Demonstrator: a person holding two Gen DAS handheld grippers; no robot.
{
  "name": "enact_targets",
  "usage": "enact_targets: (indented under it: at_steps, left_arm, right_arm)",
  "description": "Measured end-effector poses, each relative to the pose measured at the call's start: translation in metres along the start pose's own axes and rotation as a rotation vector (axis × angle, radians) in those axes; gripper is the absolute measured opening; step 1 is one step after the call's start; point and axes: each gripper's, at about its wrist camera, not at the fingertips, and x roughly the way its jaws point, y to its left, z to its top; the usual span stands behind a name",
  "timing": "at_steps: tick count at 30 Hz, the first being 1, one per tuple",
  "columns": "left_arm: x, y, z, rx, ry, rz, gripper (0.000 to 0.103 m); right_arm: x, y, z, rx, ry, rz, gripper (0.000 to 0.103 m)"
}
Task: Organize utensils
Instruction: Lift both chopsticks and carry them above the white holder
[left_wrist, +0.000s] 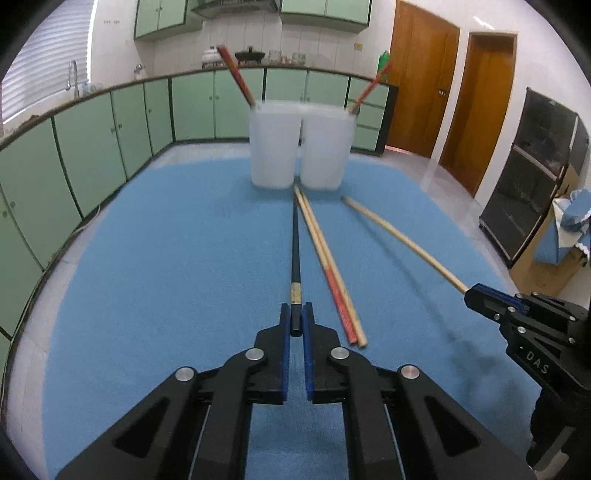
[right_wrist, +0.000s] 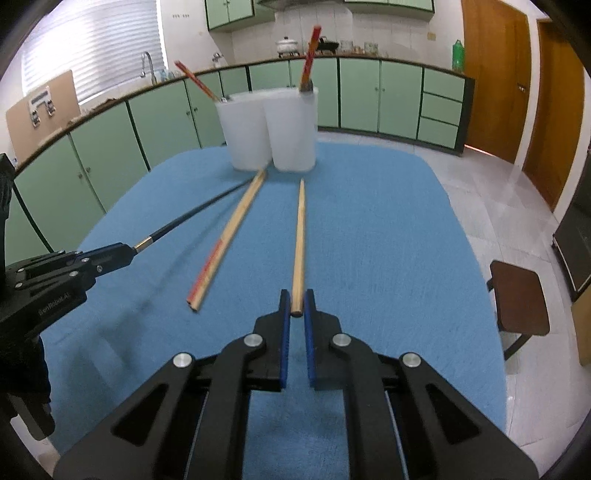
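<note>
My left gripper (left_wrist: 296, 317) is shut on the thick end of a black chopstick (left_wrist: 295, 251), which points toward two white plastic cups (left_wrist: 273, 147) (left_wrist: 327, 151) at the far side of the blue cloth. My right gripper (right_wrist: 296, 304) is shut on the end of a plain wooden chopstick (right_wrist: 298, 236), seen lifted in the left wrist view (left_wrist: 402, 240). A pair of wooden chopsticks with red ends (left_wrist: 325, 266) (right_wrist: 225, 240) lies on the cloth between the two held sticks. Each cup holds a red-topped stick (left_wrist: 236, 75) (left_wrist: 371, 88).
The blue cloth (left_wrist: 166, 258) covers the table, with its edges close at left and right. Green cabinets (left_wrist: 92, 129) line the room behind. A brown stool (right_wrist: 517, 295) stands by the table's right side, and a dark cabinet (left_wrist: 532, 192) sits farther right.
</note>
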Motion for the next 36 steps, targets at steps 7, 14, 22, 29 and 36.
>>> enact_targets:
  at_steps: [7, 14, 22, 29, 36]
  left_arm:
    - [-0.03, 0.004, 0.028, 0.011, -0.088, 0.002, 0.006]
    - [-0.055, 0.01, 0.059, 0.01, -0.175, -0.01, 0.006]
    - [-0.068, 0.012, 0.092, 0.044, -0.235, -0.013, 0.006]
    - [-0.065, 0.013, 0.127, 0.064, -0.256, -0.039, 0.006]
    - [-0.067, 0.016, 0.156, 0.075, -0.291, -0.055, 0.006]
  right_arm:
    - [-0.033, -0.003, 0.031, -0.008, -0.092, 0.017, 0.006]
    - [-0.057, -0.009, 0.066, 0.004, -0.165, 0.042, 0.006]
    - [-0.068, -0.012, 0.109, -0.006, -0.207, 0.076, 0.006]
    - [-0.07, -0.009, 0.153, -0.033, -0.202, 0.117, 0.006]
    - [-0.077, -0.007, 0.198, -0.074, -0.227, 0.136, 0.006]
